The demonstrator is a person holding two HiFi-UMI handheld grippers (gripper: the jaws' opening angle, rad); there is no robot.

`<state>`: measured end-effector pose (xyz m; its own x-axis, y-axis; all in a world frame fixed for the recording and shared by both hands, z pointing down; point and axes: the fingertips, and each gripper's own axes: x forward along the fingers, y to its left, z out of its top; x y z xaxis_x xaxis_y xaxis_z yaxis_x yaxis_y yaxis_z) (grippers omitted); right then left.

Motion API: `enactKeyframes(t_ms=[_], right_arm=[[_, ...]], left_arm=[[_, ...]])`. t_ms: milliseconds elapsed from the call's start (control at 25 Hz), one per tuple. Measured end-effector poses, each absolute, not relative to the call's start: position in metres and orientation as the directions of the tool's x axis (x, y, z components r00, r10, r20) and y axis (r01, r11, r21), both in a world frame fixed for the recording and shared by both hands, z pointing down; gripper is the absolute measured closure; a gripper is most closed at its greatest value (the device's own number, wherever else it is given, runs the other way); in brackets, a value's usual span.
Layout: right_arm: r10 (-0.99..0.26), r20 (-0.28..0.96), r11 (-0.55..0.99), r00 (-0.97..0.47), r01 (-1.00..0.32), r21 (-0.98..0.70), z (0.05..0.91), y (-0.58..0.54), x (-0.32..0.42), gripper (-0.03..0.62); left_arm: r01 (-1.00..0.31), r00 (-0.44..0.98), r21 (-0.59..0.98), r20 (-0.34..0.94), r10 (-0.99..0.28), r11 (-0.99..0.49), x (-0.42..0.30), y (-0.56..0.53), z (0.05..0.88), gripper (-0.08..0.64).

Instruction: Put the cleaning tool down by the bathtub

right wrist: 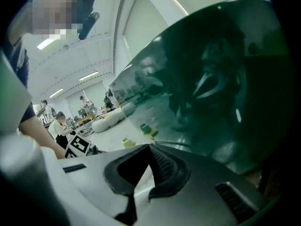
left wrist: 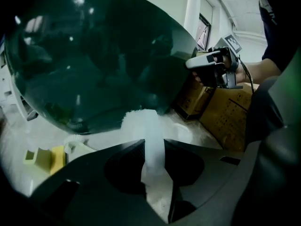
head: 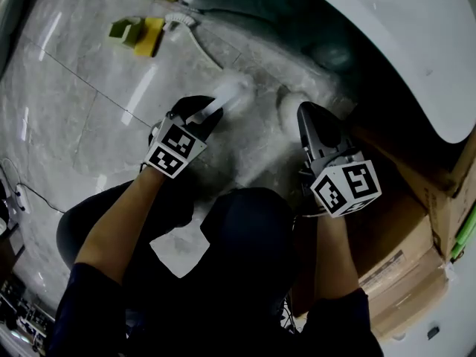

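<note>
Status: the put-down is not complete.

1. The cleaning tool, a white brush with a pale handle, is gripped in the left tongs. In the left gripper view both jaws are closed against the handle, and the bristle end projects forward toward the base of the bathtub.
2. The right tongs are closed with nothing between them; the right gripper view shows their tips together, facing the dark tub wall.
3. In the head view the tool is low over the marble floor, just beside the curved tub side. The bristle end is blurred, so contact with the floor cannot be confirmed.

Done, by judgement: the tool has been brought to the drop area beside the tub.

Left to do: rest the tool fully on the floor, release the left jaws, and lift the tongs clear without dragging the handle.
</note>
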<state>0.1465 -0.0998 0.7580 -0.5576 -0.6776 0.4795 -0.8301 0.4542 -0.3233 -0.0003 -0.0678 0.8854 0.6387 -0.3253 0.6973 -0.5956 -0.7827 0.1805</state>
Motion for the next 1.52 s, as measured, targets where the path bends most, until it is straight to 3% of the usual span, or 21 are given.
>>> enactKeyframes(t_ms=[760, 1520], right_arm=[[-0.663, 0.491, 0.463, -0.565, -0.825, -0.324, 0.829, -0.088, 0.15, 0.588], [-0.645, 0.52, 0.454, -0.559, -0.829, -0.327, 0.846, -0.078, 0.156, 0.588]], left_arm=[[-0.579, 0.583, 0.185, 0.774, -0.245, -0.794, 0.014, -0.036, 1.011, 0.449], [-0.556, 0.516, 0.157, 0.835, -0.19, -0.817, 0.014, -0.02, 1.055, 0.448]])
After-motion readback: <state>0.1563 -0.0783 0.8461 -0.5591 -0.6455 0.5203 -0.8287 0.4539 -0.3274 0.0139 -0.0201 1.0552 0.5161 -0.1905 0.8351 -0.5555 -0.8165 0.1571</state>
